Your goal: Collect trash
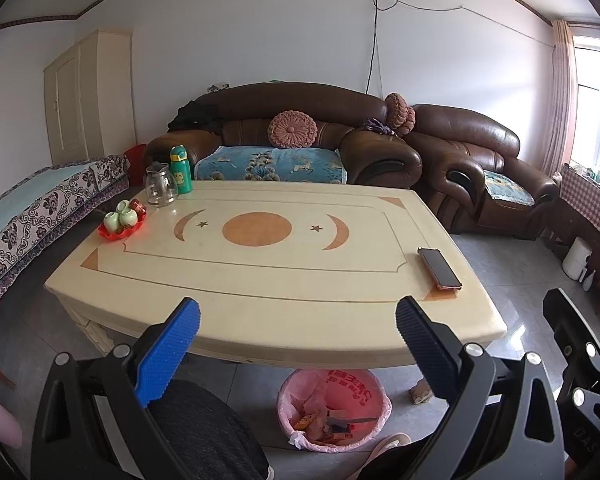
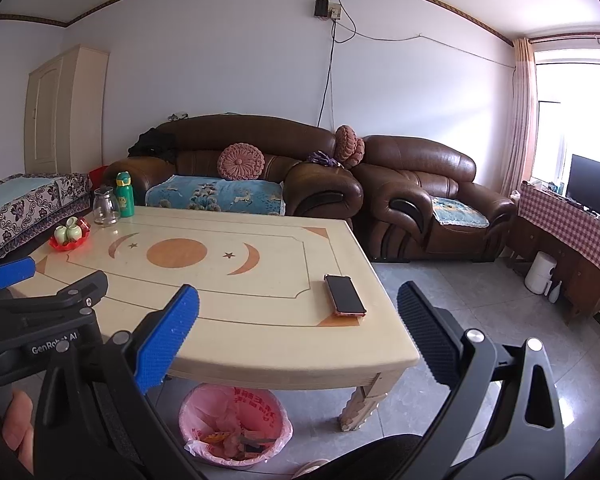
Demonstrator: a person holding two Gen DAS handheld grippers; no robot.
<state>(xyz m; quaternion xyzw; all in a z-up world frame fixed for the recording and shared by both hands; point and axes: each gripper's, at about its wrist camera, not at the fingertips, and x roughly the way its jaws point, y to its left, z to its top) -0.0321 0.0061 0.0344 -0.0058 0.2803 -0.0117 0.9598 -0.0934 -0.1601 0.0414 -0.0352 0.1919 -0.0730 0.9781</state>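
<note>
While I hold both tools low at the near edge of the cream surface point(image 1: 276, 280), my left hand-held gripper point(image 1: 298, 330) has its jaws spread wide with nothing between them, and my right hand-held gripper point(image 2: 298, 320) is just as released and bare. Below the surface's near edge, on the tiled floor, stands the trash bin point(image 1: 334, 408) lined with a pink bag, with wrappers and scraps lying inside it. On the surface's right near corner lies a dark phone point(image 1: 439, 268), flat. Across the surface, at its far left corner, sit a red tray point(image 1: 122, 229) of pale green cups, a glass jug point(image 1: 161, 184) just beyond the tray, and a green bottle point(image 1: 181, 170) touching or nearly touching the jug. Beyond the surface stands a brown leather sofa point(image 1: 284, 136) with a round pink cushion point(image 1: 292, 129).
</note>
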